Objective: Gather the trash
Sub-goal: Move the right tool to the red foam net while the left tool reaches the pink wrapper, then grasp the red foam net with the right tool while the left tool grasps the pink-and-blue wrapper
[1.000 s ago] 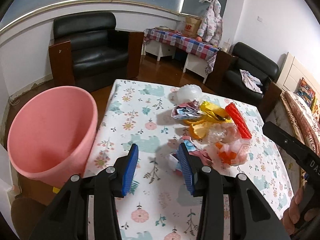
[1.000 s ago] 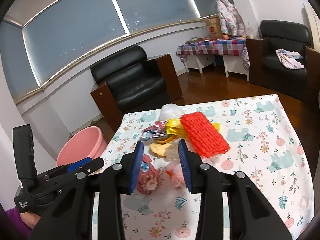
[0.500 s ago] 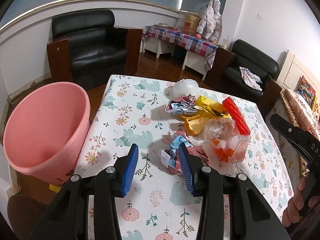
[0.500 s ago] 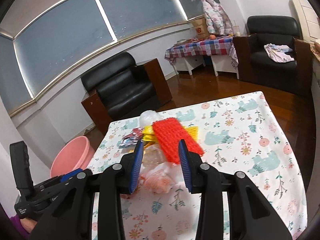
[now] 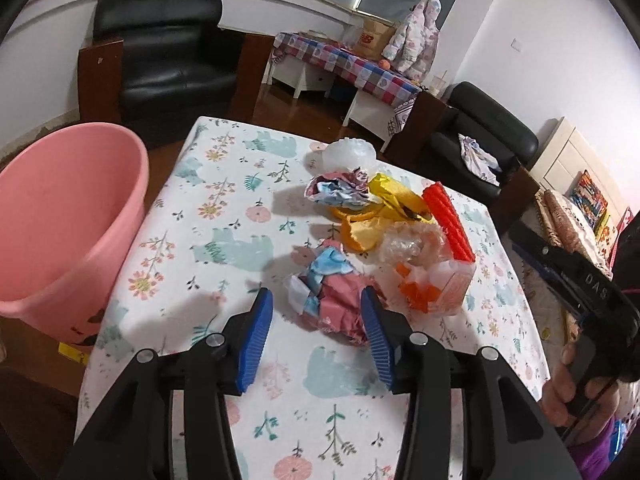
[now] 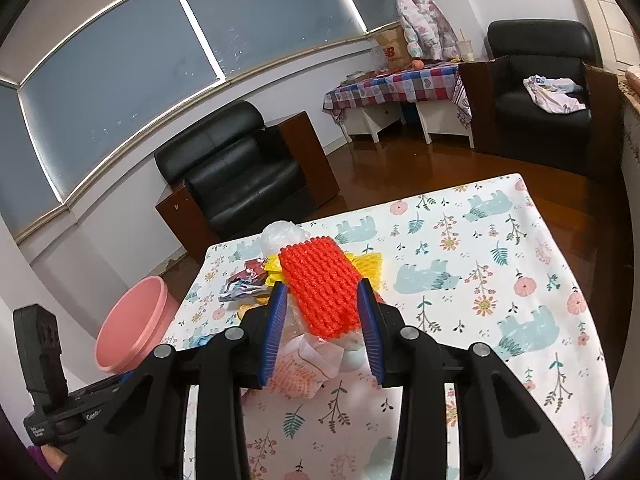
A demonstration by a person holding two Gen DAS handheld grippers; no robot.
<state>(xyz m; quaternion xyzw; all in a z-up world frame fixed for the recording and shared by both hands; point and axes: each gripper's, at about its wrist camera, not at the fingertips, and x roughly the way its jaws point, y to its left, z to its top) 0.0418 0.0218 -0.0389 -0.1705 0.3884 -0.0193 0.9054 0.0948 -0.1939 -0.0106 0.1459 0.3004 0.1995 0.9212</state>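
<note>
Beside the table's left edge stands the pink bucket. Tilted downward, the left gripper has just been widening its jaws around crumpled paper, untouched. Rightward, the right gripper brackets the red foam net, jaws parted.

Each black tool has ribbed blue pads, silver screws and a purple-sleeved holder.

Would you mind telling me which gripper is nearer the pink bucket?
Left. The left gripper is over the table's bucket-side half; the right gripper is further from the pink bucket, over the red mesh.
</note>
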